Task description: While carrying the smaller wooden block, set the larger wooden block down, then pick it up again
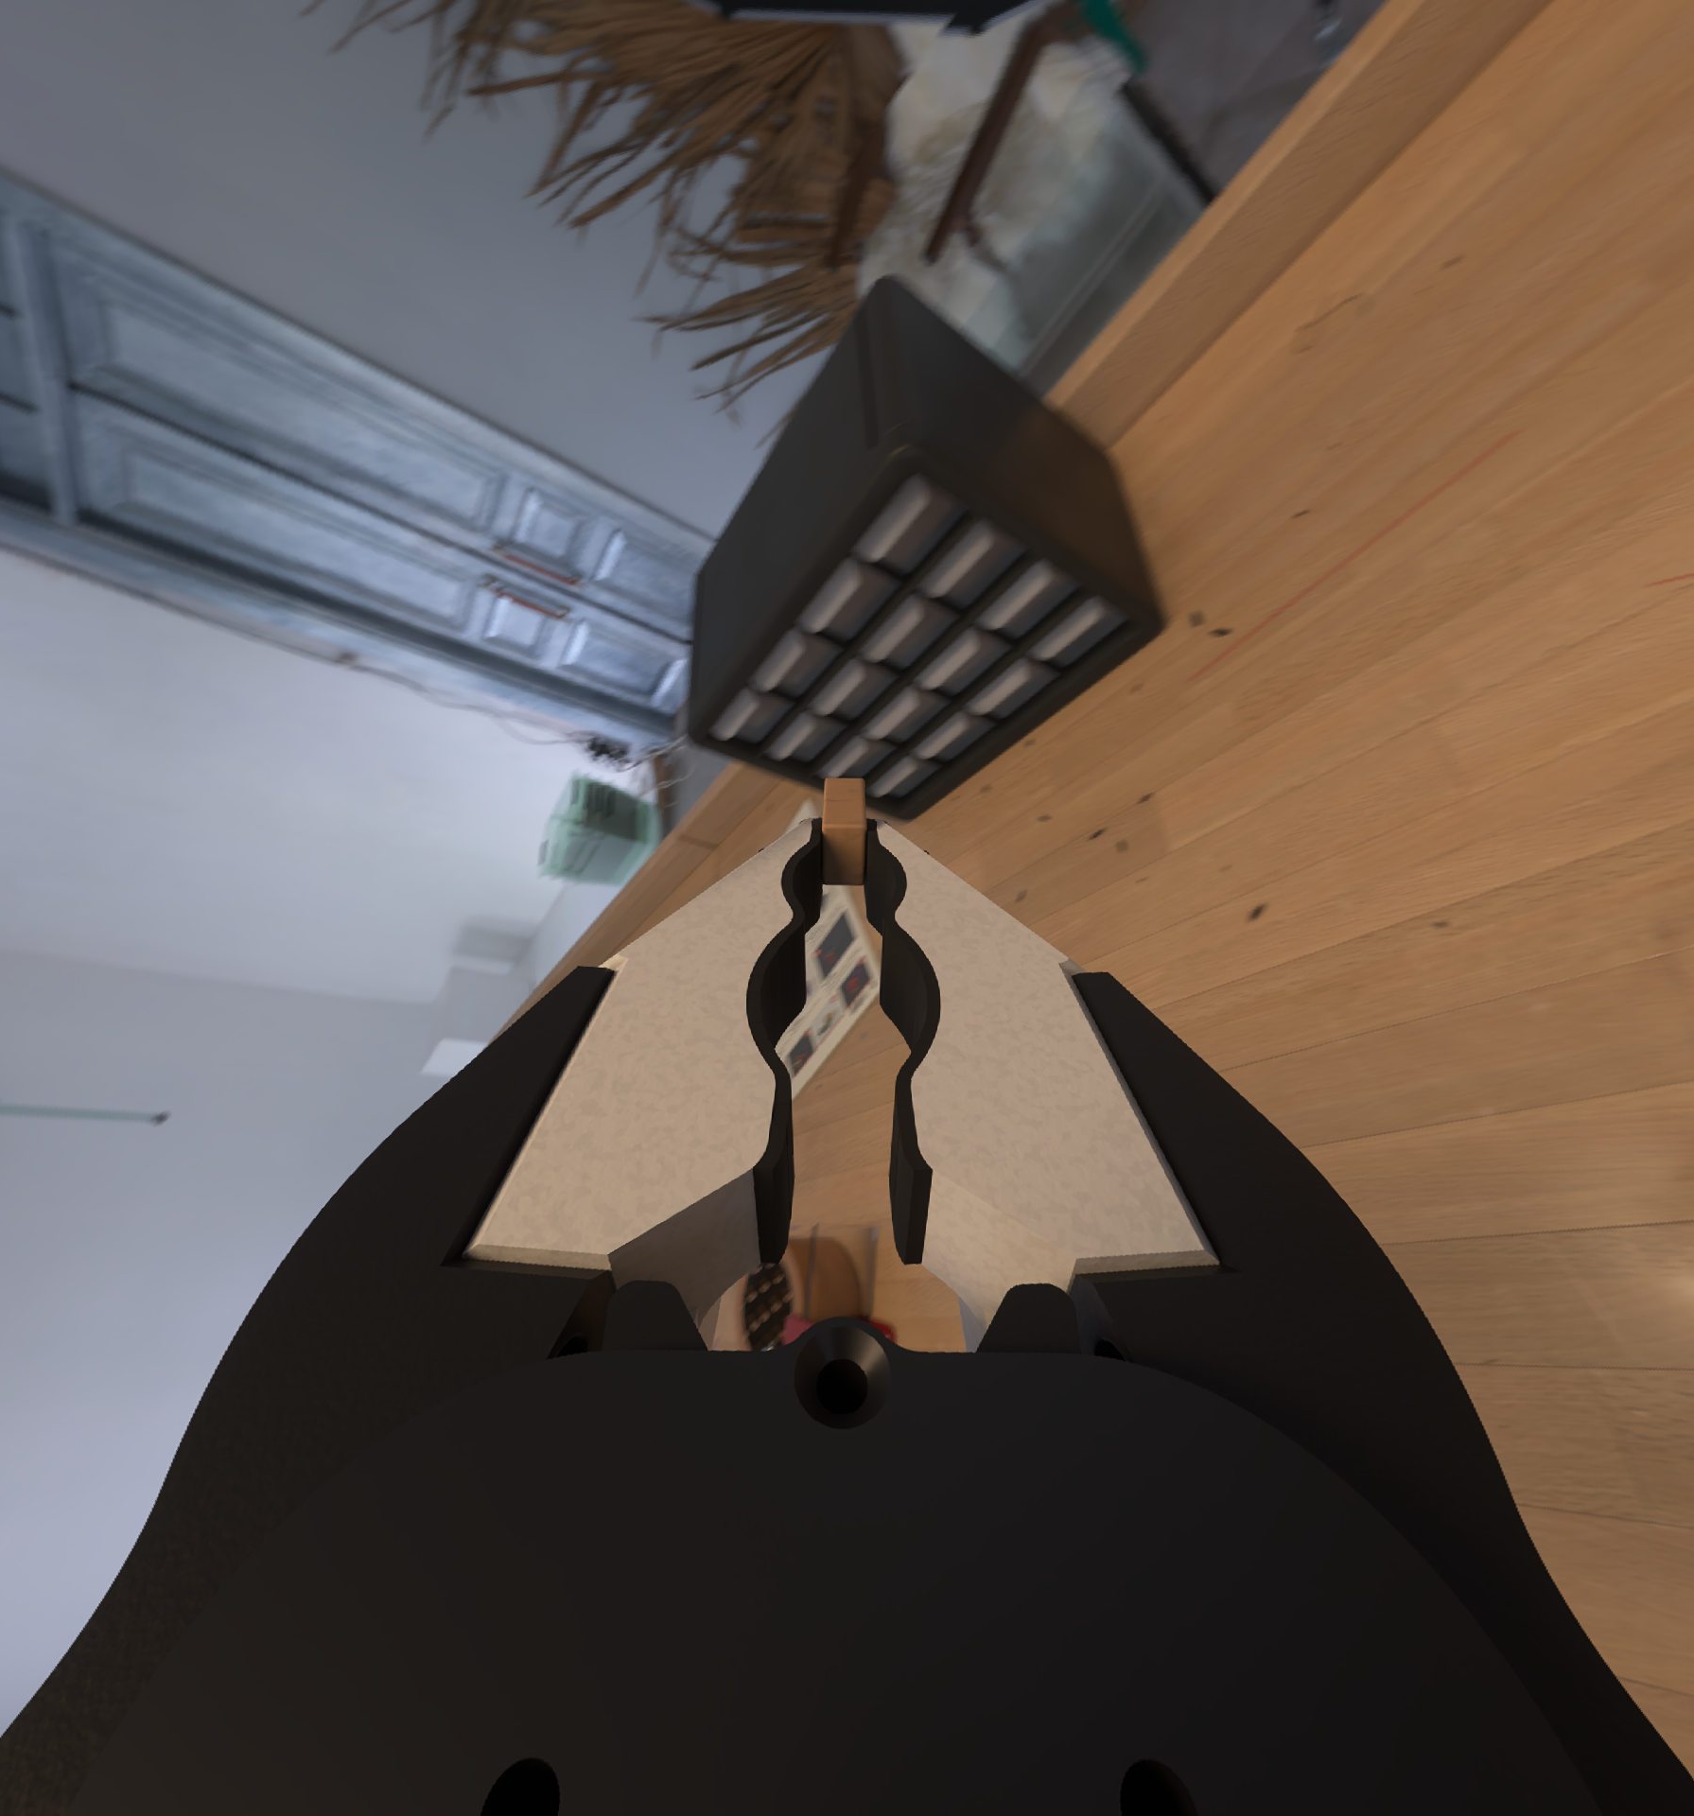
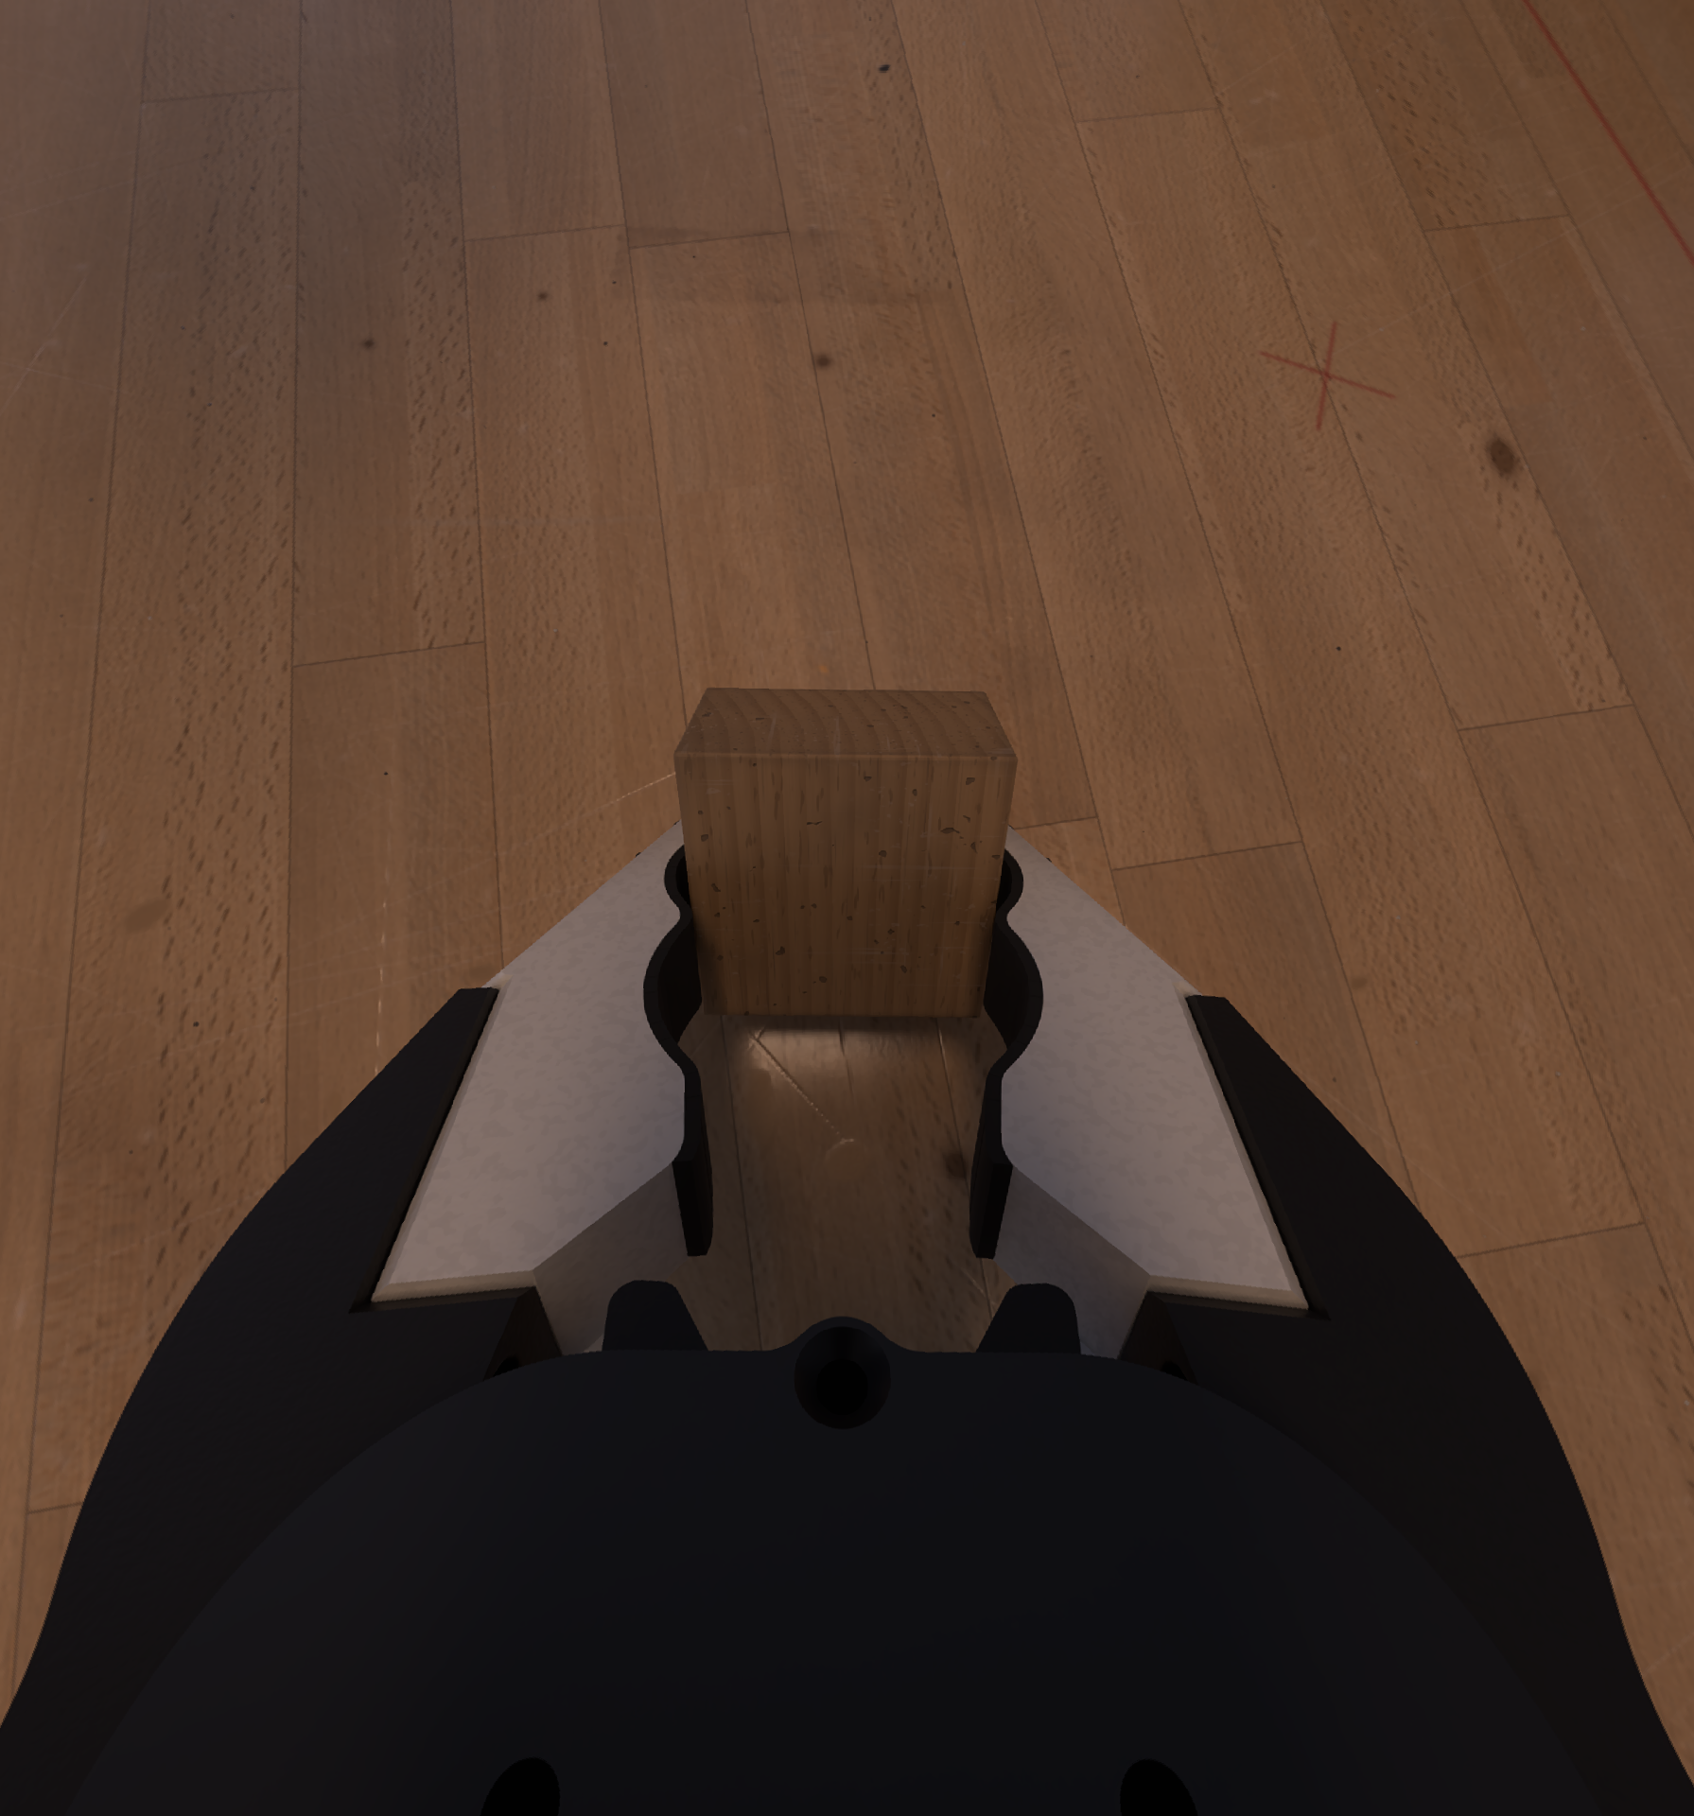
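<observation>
In the left wrist view my left gripper (image 1: 845,850) is rolled on its side and shut on the smaller wooden block (image 1: 843,808), a light tan piece pinched at the fingertips, in the air beside the wooden table (image 1: 1363,786). In the right wrist view my right gripper (image 2: 843,875) points down at the table (image 2: 332,491). The larger wooden block (image 2: 843,786), a brown cube, sits between the fingers (image 2: 1019,983), which press its two sides. A dark shadow lies right under it; I cannot tell whether it touches the table.
A black box with a grid of grey keys (image 1: 921,629) stands on the table just past the left gripper's tips. A red cross mark (image 2: 1324,373) and a red line (image 2: 1609,128) are drawn on the tabletop. A table edge (image 1: 1118,364), dried plant and blue cabinet lie beyond.
</observation>
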Controlling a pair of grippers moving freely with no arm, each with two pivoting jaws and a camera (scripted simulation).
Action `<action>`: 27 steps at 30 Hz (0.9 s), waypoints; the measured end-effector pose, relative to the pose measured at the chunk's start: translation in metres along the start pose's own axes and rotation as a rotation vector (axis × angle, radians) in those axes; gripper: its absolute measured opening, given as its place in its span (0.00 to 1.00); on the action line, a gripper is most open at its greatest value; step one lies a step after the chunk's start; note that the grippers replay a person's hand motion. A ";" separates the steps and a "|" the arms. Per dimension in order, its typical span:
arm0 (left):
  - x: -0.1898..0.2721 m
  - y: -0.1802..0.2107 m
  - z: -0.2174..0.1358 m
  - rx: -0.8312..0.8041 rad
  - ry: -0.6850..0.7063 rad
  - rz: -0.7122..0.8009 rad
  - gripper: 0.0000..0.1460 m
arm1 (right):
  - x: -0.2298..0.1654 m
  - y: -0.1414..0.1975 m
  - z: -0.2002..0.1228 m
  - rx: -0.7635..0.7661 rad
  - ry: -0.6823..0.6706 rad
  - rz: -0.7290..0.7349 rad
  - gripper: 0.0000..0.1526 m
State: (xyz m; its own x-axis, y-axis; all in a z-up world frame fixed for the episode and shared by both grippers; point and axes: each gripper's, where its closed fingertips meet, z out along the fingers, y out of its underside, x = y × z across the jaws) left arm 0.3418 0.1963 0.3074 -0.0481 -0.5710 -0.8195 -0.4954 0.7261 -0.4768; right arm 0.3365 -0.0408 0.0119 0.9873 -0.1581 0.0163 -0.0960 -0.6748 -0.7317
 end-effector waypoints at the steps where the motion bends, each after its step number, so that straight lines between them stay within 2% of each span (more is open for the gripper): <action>1: 0.011 -0.007 0.004 0.011 0.037 0.001 0.05 | 0.000 0.000 0.000 0.000 -0.001 0.001 0.37; 8: 0.074 -0.042 0.032 0.025 0.187 0.041 0.04 | 0.000 -0.001 -0.001 0.013 -0.008 0.018 0.37; 18: 0.111 -0.057 0.065 -0.006 0.271 0.055 0.04 | -0.001 -0.004 -0.004 0.045 -0.034 0.033 0.37; 22: 0.113 -0.053 0.068 0.009 0.266 0.029 0.04 | 0.000 -0.005 -0.006 0.056 -0.039 0.050 0.37; 27: 0.107 -0.026 0.074 -0.018 0.229 -0.030 0.05 | 0.000 -0.006 -0.007 0.066 -0.046 0.061 0.37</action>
State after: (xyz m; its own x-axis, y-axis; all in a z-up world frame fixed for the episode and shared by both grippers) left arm 0.4139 0.1445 0.2084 -0.2280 -0.6654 -0.7108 -0.5146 0.7021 -0.4922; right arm 0.3365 -0.0418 0.0210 0.9847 -0.1635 -0.0602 -0.1495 -0.6155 -0.7739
